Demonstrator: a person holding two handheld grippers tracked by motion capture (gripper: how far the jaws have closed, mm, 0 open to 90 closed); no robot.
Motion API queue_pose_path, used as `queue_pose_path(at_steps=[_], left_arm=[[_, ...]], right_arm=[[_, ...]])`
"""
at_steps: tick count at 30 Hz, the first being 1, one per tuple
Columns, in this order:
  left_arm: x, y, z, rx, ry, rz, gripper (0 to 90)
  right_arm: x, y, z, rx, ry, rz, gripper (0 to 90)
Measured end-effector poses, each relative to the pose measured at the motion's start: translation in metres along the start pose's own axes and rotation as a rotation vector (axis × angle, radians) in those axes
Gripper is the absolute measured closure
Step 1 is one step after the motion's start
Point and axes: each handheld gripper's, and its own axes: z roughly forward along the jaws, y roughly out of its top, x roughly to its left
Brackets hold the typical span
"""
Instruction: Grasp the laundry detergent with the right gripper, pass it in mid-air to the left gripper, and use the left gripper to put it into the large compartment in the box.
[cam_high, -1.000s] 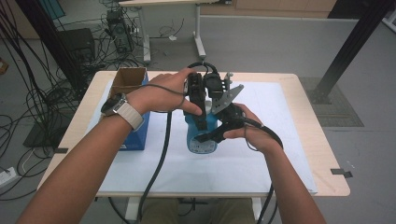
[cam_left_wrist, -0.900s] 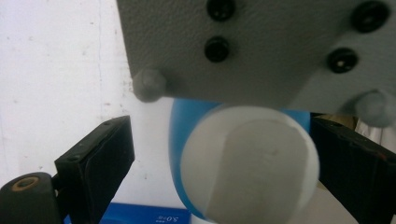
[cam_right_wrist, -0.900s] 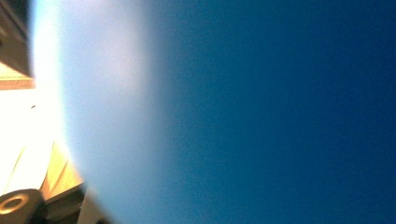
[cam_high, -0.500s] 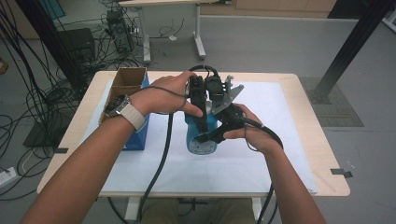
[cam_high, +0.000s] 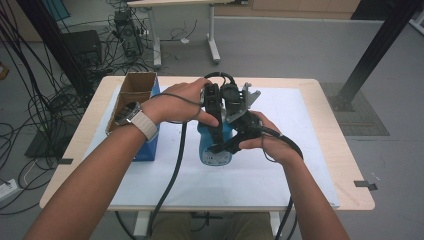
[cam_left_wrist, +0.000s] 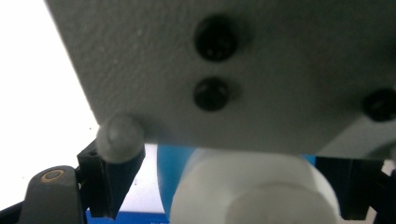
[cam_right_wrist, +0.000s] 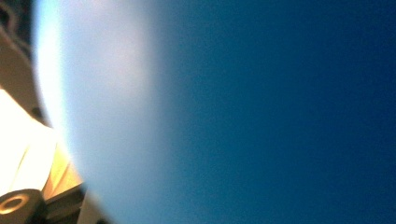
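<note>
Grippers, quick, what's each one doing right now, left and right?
Left gripper: jaws have just been closing around the white cap of the blue bottle; contact cannot be told.
Right gripper: shut on the blue bottle's body.

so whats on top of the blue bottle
A white cap tops the blue bottle, with the left gripper over it. The grey plate hides whether the jaws touch the cap.

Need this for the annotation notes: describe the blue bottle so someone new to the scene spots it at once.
Start at the wooden table and its white sheet. At the middle of that sheet, between the person's two hands, lies the blue bottle, with the right tool clamped on its body. Unlike the blue box with the open cardboard top at the sheet's left edge, it is rounded and carries a white cap.
</note>
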Motion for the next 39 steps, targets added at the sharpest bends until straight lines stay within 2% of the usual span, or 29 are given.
queue_pose_path(at_steps=[10, 11, 21, 29, 30, 33, 39], left_arm=[[0.0007, -0.0009, 0.0011, -0.001, -0.018, -0.003, 23.2], [0.0009, -0.0011, 0.0012, -0.004, -0.019, -0.002, 23.8], [0.0018, -0.0024, 0.001, -0.008, -0.026, -0.002, 29.3], [0.0019, -0.002, 0.001, -0.013, -0.036, 0.004, 34.2], [0.0017, -0.0019, 0.0013, -0.013, -0.035, 0.004, 34.3], [0.0014, -0.0019, 0.001, -0.014, -0.046, 0.003, 36.6], [0.0009, -0.0019, 0.0004, -0.013, -0.041, 0.007, 37.1]], right_arm=[[-0.0012, 0.0003, 0.0012, -0.005, -0.005, -0.021, 44.1], [-0.0001, 0.0008, 0.0008, -0.003, -0.005, -0.008, 44.0], [0.0003, 0.0017, 0.0012, -0.011, 0.003, -0.008, 44.1], [-0.0007, 0.0013, 0.0006, -0.02, -0.003, -0.024, 44.1], [0.0004, 0.0015, 0.0001, -0.013, 0.0, -0.007, 44.1], [0.0007, 0.0013, 0.0003, -0.015, 0.0, -0.005, 44.1], [0.0011, 0.0018, 0.0, -0.017, 0.002, -0.005, 44.1]])
